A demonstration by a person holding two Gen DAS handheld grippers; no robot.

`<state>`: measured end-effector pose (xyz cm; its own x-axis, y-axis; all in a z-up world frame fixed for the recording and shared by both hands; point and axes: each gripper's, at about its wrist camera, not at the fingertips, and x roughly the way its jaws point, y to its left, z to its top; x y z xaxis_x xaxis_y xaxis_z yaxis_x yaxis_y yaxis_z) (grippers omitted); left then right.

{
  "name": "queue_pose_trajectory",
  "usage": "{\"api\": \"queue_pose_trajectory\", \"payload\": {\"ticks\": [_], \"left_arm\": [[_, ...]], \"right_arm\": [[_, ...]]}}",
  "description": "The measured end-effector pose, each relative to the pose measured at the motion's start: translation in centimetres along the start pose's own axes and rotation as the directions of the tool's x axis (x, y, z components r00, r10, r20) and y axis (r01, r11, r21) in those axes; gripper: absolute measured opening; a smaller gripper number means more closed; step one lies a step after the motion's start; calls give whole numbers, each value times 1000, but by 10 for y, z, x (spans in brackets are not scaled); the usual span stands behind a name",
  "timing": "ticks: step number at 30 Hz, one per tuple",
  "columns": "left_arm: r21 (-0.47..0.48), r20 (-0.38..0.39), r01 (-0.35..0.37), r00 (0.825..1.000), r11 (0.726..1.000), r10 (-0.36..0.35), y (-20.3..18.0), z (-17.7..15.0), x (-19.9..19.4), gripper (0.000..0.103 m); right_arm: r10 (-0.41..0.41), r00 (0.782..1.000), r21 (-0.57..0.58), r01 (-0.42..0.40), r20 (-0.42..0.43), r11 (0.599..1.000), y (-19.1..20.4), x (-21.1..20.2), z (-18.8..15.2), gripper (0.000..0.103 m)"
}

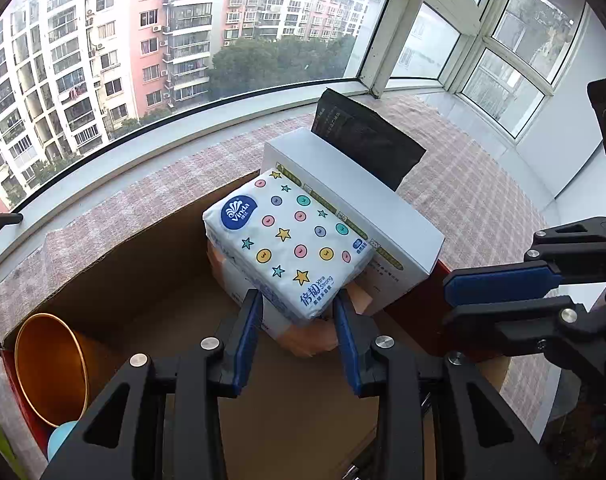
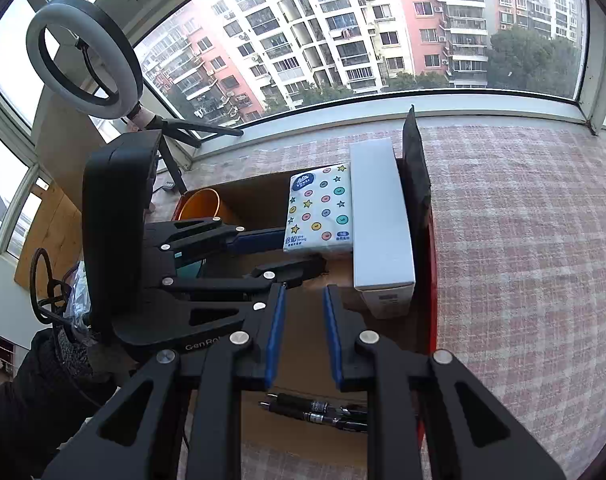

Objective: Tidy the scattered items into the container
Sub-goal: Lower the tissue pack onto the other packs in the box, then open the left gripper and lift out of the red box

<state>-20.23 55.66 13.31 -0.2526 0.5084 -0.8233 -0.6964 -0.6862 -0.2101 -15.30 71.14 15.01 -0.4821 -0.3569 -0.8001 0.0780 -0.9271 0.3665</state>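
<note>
Nearest the cardboard box (image 2: 387,332), only the right view shows two black pens (image 2: 315,412), below the empty, slightly parted right gripper (image 2: 303,340). Inside the box, the left gripper (image 1: 299,336) clamps the tissue pack (image 1: 291,240); the left view alone shows orange packets (image 1: 311,336) beneath it.

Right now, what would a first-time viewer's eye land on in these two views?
Probably the star-and-dot tissue pack, lying on top of other packs inside the cardboard box, its near end between the left gripper pads. Beside it stands a long white box with a black pouch behind. The right gripper hovers empty above the box floor.
</note>
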Motion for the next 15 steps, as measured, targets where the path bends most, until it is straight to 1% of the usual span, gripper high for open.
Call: {"api": "queue_pose_trajectory", "payload": {"ticks": [7,9,13,15], "left_arm": [[-6,0,-18,1000,1000,18,4,9,8,35],[-8,-3,-20,1000,1000,20,3,9,8,38],[-14,-4,-59,998,998,59,-1,14,14,45],[-15,-7,-66,998,998,66,-2,15,15,48]], "right_arm": [[4,1000,11,-4,10,1000,-3,-3,-5,20],[5,1000,13,-5,17,1000,-3,-5,-6,20],[2,1000,21,-2,27,1000,-4,-9,-9,20],[1,999,26,-2,32,1000,-4,-11,-11,20]]}}
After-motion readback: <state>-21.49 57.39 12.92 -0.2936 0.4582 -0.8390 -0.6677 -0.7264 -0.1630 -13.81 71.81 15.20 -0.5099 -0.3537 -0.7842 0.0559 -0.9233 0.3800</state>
